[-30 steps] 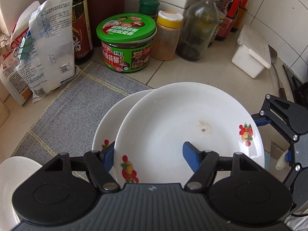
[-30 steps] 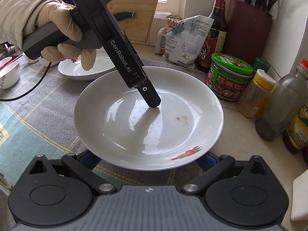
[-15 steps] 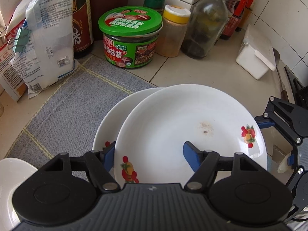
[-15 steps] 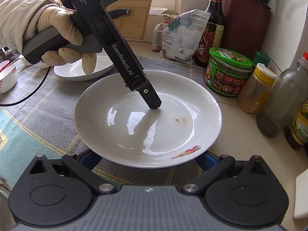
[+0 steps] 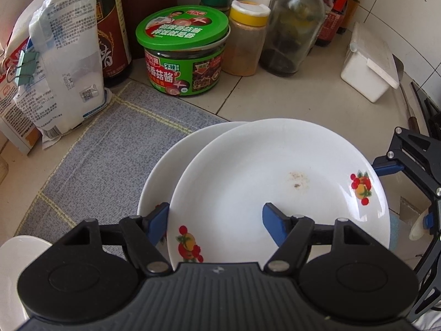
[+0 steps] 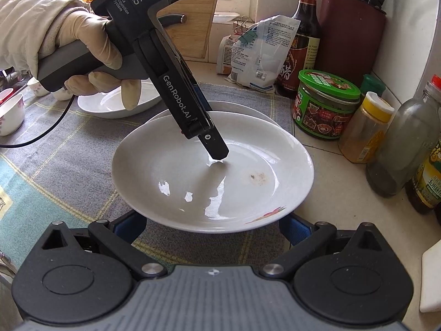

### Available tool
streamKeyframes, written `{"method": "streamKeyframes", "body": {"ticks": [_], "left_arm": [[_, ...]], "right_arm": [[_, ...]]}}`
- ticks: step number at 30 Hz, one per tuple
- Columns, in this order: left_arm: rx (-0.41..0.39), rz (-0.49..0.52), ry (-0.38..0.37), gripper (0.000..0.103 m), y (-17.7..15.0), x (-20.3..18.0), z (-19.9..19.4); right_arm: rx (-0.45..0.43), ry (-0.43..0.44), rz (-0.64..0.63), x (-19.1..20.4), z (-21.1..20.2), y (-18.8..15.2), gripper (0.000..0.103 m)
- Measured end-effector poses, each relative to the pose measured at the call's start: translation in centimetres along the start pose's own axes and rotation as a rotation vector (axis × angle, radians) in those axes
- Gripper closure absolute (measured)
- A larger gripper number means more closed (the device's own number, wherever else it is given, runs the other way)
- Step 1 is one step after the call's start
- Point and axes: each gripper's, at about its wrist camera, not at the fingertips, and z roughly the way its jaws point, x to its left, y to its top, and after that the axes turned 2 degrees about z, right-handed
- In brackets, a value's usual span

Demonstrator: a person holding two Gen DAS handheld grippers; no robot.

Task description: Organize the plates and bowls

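A white plate with red fruit prints (image 5: 275,182) is gripped at its near rim by my left gripper (image 5: 215,220), one finger inside the plate and one beneath. It hangs over a second white plate (image 5: 165,171) lying on the grey mat. In the right wrist view the held plate (image 6: 193,182) sits above the lower plate (image 6: 242,110), with the left gripper (image 6: 217,154) reaching into it. My right gripper (image 6: 212,226) is open, its blue fingers (image 6: 132,226) under the plate's near edge, apart from it. A third white dish (image 6: 115,104) lies behind.
A green-lidded jar (image 5: 184,55), a yellow-capped spice jar (image 5: 245,41), glass bottles (image 5: 295,27), a soy bottle (image 5: 113,27) and white bags (image 5: 60,63) stand along the back. A white box (image 5: 369,69) is at the right. Small bowls (image 6: 11,113) sit at the far left.
The held plate has moved farther over the lower plate, toward the jars. In the right wrist view it has risen and shifted right, uncovering the lower plate's rim.
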Motion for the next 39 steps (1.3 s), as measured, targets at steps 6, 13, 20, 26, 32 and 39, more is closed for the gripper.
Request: {"method": "streamKeyframes", "body": {"ticks": [6, 13, 20, 26, 32, 39], "left_arm": [[-0.009, 0.001, 0.010, 0.031, -0.1, 0.0, -0.3], [-0.016, -0.007, 0.019, 0.031, -0.2, -0.1, -0.3], [-0.032, -0.012, 0.033, 0.030, -0.2, -0.1, -0.5], [-0.045, -0.013, 0.044, 0.030, -0.3, -0.1, -0.9], [-0.054, -0.007, 0.061, 0.028, -0.5, -0.2, -1.1], [-0.056, 0.003, 0.072, 0.026, -0.6, -0.4, -1.1]], "right_arm": [[-0.005, 0.000, -0.001, 0.2, -0.3, -0.2, 0.000], [-0.009, 0.004, 0.009, 0.2, -0.4, -0.2, 0.000], [-0.009, 0.014, 0.006, 0.0, -0.5, -0.2, 0.000], [-0.007, 0.015, 0.003, 0.1, -0.5, -0.1, 0.000], [-0.007, 0.012, -0.003, 0.1, -0.4, 0.0, 0.000], [-0.006, 0.012, -0.003, 0.1, -0.4, -0.1, 0.000]]}}
